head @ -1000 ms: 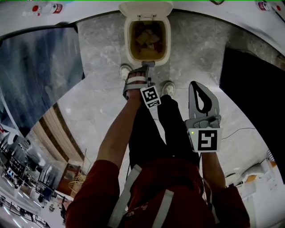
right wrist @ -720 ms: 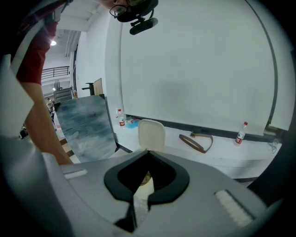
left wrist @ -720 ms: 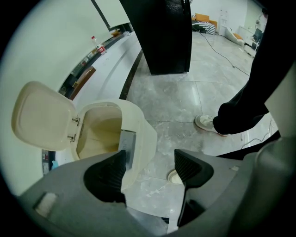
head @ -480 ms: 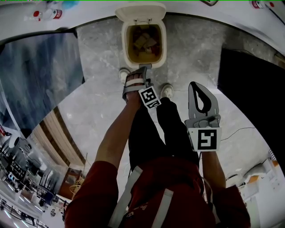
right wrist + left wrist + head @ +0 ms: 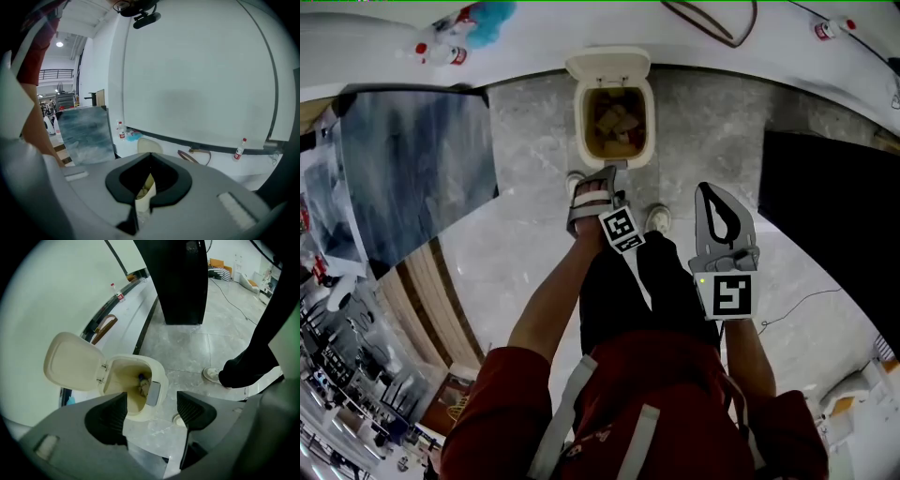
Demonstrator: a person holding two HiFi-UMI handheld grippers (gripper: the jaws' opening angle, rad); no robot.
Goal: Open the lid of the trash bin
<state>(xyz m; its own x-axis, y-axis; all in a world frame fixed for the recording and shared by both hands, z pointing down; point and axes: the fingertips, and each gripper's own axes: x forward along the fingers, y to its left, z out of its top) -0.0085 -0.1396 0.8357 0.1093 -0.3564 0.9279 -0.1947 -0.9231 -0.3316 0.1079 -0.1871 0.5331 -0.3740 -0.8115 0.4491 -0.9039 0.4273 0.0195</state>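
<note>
The cream trash bin point(image 5: 615, 122) stands on the grey floor by the white wall. Its lid point(image 5: 608, 65) is swung up and back, and rubbish shows inside. My left gripper point(image 5: 602, 178) hangs just in front of the bin's near rim, open with nothing between its jaws. In the left gripper view the open bin point(image 5: 136, 383) and the raised lid point(image 5: 72, 363) lie beyond that gripper point(image 5: 150, 408). My right gripper point(image 5: 712, 192) is held back at the right, shut and empty. In the right gripper view its point(image 5: 151, 157) jaws meet, with a sliver of the bin point(image 5: 146, 187) behind them.
A tall black panel point(image 5: 834, 206) stands at the right and a blue-grey board point(image 5: 412, 169) leans at the left. Bottles point(image 5: 441, 52) and a brown strap point(image 5: 712, 23) rest on the wall ledge. The person's shoes point(image 5: 656, 217) are near the bin. A cable point(image 5: 797, 305) crosses the floor.
The view has pulled back, so the bin looks smaller and farther off. The lid stays up. Both grippers keep their states and places beside the body.
</note>
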